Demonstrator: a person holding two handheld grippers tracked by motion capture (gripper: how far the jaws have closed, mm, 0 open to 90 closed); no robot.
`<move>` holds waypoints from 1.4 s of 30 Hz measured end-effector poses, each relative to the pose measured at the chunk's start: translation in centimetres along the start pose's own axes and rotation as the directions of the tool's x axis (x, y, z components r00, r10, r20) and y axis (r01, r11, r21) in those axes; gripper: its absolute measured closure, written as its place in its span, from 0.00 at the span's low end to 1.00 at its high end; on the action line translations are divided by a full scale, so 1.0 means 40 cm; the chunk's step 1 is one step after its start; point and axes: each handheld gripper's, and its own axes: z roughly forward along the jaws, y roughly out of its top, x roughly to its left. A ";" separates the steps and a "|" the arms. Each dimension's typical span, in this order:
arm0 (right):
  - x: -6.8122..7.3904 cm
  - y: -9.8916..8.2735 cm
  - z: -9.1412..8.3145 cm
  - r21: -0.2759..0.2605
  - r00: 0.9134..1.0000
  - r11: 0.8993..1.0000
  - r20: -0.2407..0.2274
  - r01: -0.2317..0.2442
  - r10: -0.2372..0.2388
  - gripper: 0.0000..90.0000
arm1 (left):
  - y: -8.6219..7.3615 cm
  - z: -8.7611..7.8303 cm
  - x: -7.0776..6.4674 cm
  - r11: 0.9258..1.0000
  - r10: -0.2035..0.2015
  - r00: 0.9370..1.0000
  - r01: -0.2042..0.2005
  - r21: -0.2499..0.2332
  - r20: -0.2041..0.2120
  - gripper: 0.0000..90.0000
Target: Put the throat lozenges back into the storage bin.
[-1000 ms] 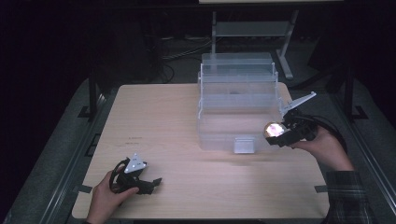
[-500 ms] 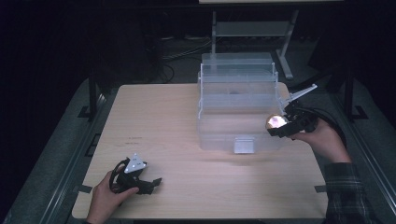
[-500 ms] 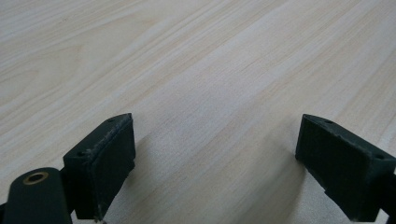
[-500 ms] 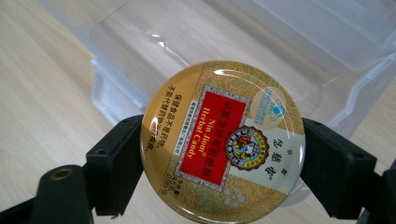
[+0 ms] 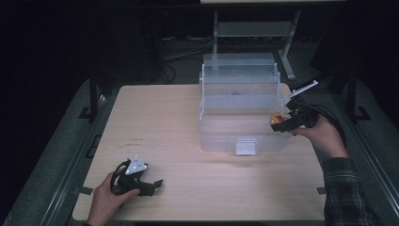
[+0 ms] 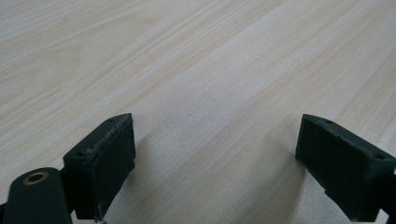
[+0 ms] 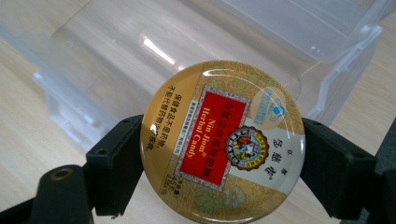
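From above the near edge, the high view looks forward and down over the whole pale wooden table (image 5: 179,122), far enough back to take in the dark floor beyond. The left gripper view sits low and very close to that tabletop (image 6: 201,70), looking along its grain between two black jaws. The right gripper view looks from close range at a round gold herbal candy tin (image 7: 223,140), with the clear plastic tiered storage box (image 7: 196,51) just behind; the high view shares that box (image 5: 240,103) and tin (image 5: 276,117).
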 end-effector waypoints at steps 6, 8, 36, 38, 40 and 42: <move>-0.013 0.006 0.017 0.010 1.000 1.000 0.007 -0.019 0.019 0.22 | 0.000 0.000 0.000 1.000 0.000 1.000 0.000 0.000 0.000 0.12; -0.016 0.008 0.023 0.013 1.000 1.000 0.007 -0.024 0.024 0.22 | 0.000 0.000 0.000 1.000 0.000 1.000 0.000 0.000 0.000 0.12; -0.023 -0.006 0.011 -0.014 0.999 0.999 0.023 -0.047 0.047 0.20 | 0.000 0.000 0.000 1.000 0.000 1.000 0.000 0.000 0.000 0.12; -0.021 -0.019 0.001 -0.027 0.998 0.998 0.019 -0.052 0.052 0.20 | 0.000 0.000 0.000 1.000 0.000 1.000 0.000 0.000 0.000 0.12; -0.020 -0.027 -0.004 -0.039 0.998 0.998 0.021 -0.053 0.054 0.19 | 0.000 0.000 0.000 1.000 0.000 1.000 0.000 0.000 0.000 0.12; -0.015 -0.039 -0.012 -0.048 0.998 0.998 0.025 -0.049 0.051 0.19 | 0.000 0.000 0.000 1.000 0.000 1.000 0.000 0.000 0.000 0.12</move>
